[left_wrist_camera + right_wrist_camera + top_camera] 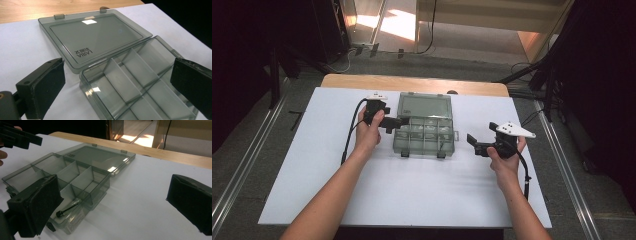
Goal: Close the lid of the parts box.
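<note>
A smoky clear compartment box (424,136) lies open in the middle of the white table cover, its lid (424,106) folded flat behind it. My left gripper (396,123) is open at the box's left end, and in the left gripper view (117,85) its jaws straddle the near corner compartments. My right gripper (482,133) hovers open to the right of the box, apart from it. In the right gripper view (112,205) a small black pin (67,208) lies in the nearest compartment of the box (62,176). The other compartments look empty.
The white cover (402,190) spreads over a wooden table (412,82), with bare white surface in front of the box and on both sides. Cables trail from both grippers. Dark stands and floor rails surround the table.
</note>
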Demonstrator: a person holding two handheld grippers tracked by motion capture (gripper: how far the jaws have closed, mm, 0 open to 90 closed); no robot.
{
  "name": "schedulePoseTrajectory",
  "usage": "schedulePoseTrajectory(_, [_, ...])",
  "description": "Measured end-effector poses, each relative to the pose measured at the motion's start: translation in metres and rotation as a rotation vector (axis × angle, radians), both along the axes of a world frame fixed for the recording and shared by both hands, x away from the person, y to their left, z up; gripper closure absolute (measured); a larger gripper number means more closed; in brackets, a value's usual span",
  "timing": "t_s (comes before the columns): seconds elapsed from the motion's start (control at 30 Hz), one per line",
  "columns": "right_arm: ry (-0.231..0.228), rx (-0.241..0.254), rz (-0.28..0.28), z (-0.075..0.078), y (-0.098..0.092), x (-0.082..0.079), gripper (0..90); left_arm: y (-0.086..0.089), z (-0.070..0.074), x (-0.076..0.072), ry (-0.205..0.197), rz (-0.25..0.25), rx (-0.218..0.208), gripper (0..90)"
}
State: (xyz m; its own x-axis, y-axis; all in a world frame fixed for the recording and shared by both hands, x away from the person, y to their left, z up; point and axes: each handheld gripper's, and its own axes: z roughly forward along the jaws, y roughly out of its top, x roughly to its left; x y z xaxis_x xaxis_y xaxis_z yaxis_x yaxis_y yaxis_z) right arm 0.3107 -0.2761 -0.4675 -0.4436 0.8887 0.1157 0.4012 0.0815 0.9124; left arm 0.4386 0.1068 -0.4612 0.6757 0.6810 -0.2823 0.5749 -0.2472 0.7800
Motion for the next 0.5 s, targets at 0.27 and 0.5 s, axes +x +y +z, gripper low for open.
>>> schedulePoseTrajectory(0.27, [0.019,0.002,0.008,0.005,0.009,0.023,0.0,-0.002,-0.006,0.008,-0.004,0.026,0.039,0.0])
schedulePoseTrajectory(0.5, [0.045,-0.004,0.013,0.006,0.014,0.044,0.0,-0.006,-0.006,0.018,-0.002,0.041,0.035,0.0])
